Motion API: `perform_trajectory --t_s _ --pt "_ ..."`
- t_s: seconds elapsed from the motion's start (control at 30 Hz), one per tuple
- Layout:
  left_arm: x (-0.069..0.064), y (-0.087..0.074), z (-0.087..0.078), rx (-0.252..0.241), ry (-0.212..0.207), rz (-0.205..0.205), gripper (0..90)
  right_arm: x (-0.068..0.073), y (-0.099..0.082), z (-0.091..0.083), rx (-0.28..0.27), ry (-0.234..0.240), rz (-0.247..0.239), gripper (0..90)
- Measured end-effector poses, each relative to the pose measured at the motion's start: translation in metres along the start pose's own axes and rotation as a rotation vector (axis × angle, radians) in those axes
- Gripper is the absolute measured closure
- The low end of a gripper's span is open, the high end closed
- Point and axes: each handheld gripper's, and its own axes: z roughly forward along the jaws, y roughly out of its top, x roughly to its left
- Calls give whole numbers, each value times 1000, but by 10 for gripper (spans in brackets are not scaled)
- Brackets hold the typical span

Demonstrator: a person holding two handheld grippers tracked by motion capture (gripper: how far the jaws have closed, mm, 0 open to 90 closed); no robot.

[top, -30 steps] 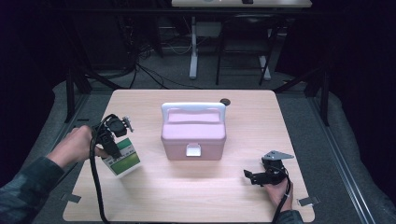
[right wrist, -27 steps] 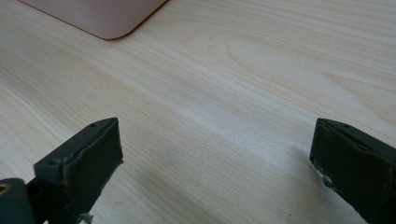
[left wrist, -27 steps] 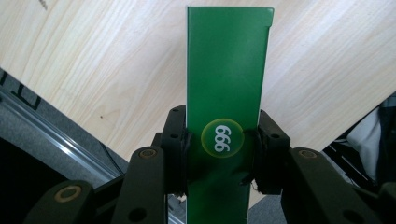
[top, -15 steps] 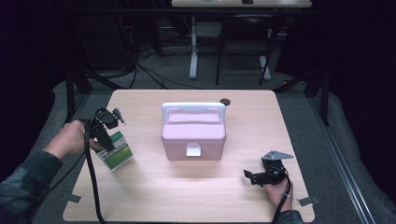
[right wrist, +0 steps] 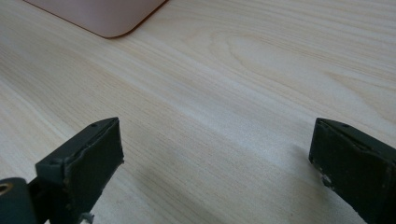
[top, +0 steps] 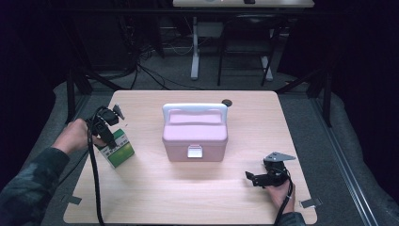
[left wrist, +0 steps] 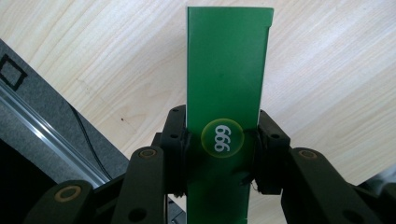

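**Green carton carried away from the pink box, toward the left edge**

Dark room and black curtains surround the pale wooden tabletop [top: 155, 197], where a pink box [top: 195, 139] with a white handle stands closed in the middle. The left tool [top: 110, 136] is pinching a green and white carton [top: 117, 149] across its narrow sides; in the left gripper view both black pads press flat on the green carton face [left wrist: 226, 84], just beside the round "999" mark. Compared with one second ago, the carton is now farther to the left and a little lower, close to the left edge of the tabletop and well apart from the pink box. Its corner seems to be at the wood or just above it; I cannot tell if it touches.

The right tool [top: 256, 179] rests at the near right with its jaws spread wide and nothing between them, in the same place as before.

I judge that the carton is being set down at the left side, so the release comes next.
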Motion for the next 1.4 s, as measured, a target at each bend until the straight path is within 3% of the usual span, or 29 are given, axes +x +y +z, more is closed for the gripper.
perform_trajectory --t_s 0.43,0.63,0.7,0.73,0.93,1.2,1.4 --pt "2 -3 3 -16 -11 4 592 0 0 0 -2 4 1 22" --pt "4 -6 2 -15 5 -17 435 0 0 0 -6 8 4 22" --pt "4 -7 1 -16 3 -16 419 0 0 0 -6 8 5 22" --pt "4 -8 0 -24 -7 -17 338 0 0 0 -7 9 3 22" --pt "4 -13 -7 -63 21 -29 157 0 0 0 -3 6 0 22" --pt "-2 -19 -18 -117 54 -38 38 0 0 0 -1 6 0 22" --pt "-8 -23 -28 -161 72 -39 4 0 0 0 -2 9 -2 22"
